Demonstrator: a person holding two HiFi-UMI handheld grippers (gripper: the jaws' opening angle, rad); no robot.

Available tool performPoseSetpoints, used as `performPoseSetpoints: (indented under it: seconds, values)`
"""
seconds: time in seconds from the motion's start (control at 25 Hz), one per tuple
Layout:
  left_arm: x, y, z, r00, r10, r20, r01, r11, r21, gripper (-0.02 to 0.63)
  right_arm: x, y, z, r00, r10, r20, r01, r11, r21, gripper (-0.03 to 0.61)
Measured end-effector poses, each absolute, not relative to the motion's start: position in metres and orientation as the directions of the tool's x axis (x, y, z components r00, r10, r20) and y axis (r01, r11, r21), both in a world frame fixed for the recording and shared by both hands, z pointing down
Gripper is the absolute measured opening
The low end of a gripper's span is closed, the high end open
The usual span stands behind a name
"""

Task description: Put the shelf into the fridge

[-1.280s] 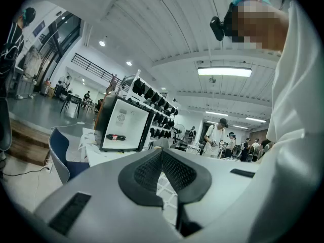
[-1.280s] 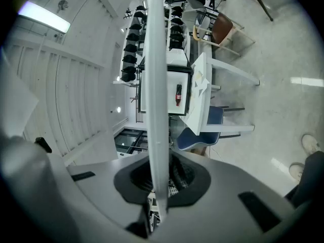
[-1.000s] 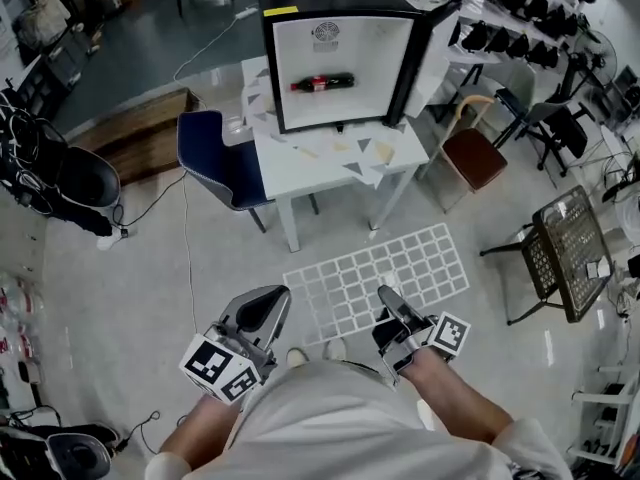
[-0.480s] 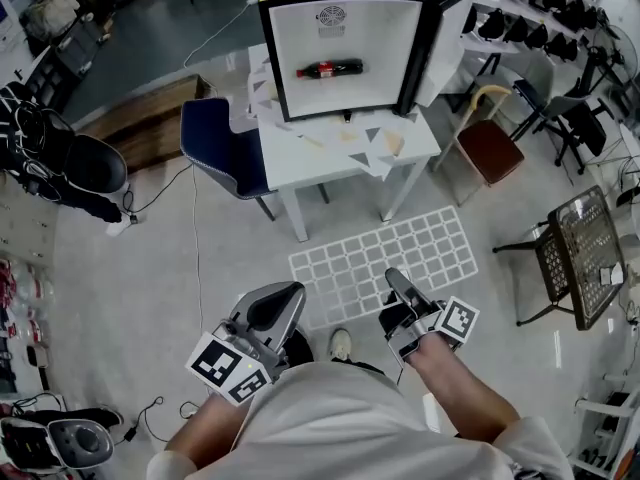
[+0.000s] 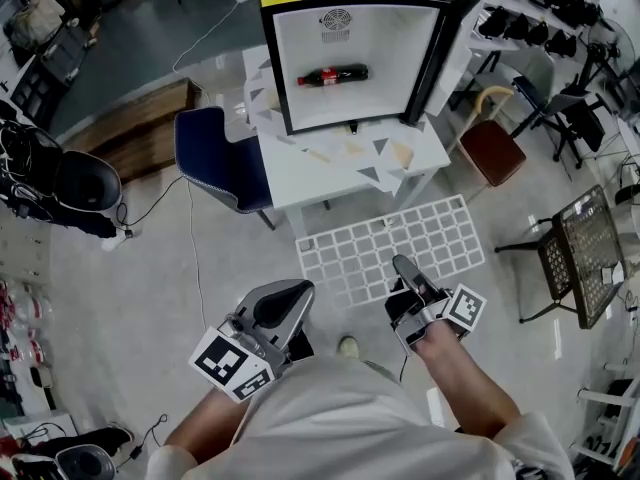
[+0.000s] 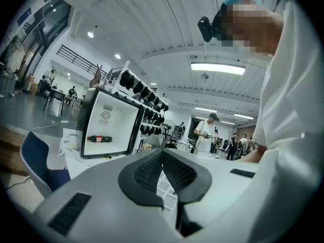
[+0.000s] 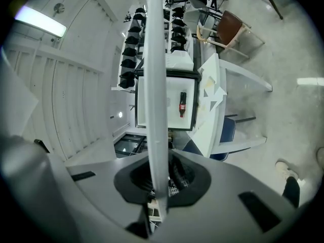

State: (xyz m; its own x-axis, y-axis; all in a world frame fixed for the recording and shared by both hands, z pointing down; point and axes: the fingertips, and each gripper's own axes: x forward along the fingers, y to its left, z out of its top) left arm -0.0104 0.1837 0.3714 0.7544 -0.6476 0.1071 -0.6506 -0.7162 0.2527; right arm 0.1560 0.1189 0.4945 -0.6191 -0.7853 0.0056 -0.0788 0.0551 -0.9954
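Note:
The shelf (image 5: 390, 253) is a flat white wire grid, held level above the floor in front of the table. My right gripper (image 5: 405, 268) is shut on its near edge; in the right gripper view the shelf (image 7: 156, 85) runs edge-on as a white bar between the pads. My left gripper (image 5: 290, 293) hangs left of the shelf, shut with nothing in it (image 6: 162, 158). The open fridge (image 5: 350, 58) stands on a white table (image 5: 340, 163), white inside, with a cola bottle (image 5: 332, 74) lying in it. Its door (image 5: 445, 48) is swung to the right.
A blue chair (image 5: 215, 163) stands left of the table and a brown chair (image 5: 495, 153) to its right. A dark mesh rack (image 5: 580, 253) is at the far right. A cable (image 5: 190, 238) trails over the floor on the left. Paper scraps (image 5: 385, 153) lie on the table.
The person has stepped a little toward the table. The shelf and both grippers now sit slightly further forward and to the right. The grip on the shelf is unchanged.

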Motion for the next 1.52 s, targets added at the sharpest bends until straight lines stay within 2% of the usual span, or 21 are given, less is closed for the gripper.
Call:
performPoseSetpoints:
  seconds: [0.72, 0.96, 1.52]
  values:
    - [-0.072, 0.066, 0.373, 0.913, -0.375, 0.159, -0.404, -0.884, 0.236, 0.018, 0.095, -0.026, 0.473, -0.489, -0.871, -0.043, -0.06, 0.082, -0.995, 0.029]
    - [-0.062, 0.034, 0.375, 0.918, -0.362, 0.162, -0.392, -0.89, 0.234, 0.018, 0.104, -0.078, 0.466, -0.479, -0.875, -0.066, -0.034, 0.094, -0.995, 0.029]
    - [-0.023, -0.072, 0.357, 0.864, -0.473, 0.175, -0.502, -0.836, 0.221, 0.018, 0.117, -0.198, 0.462, -0.564, -0.823, -0.074, 0.004, 0.086, -0.996, 0.029]
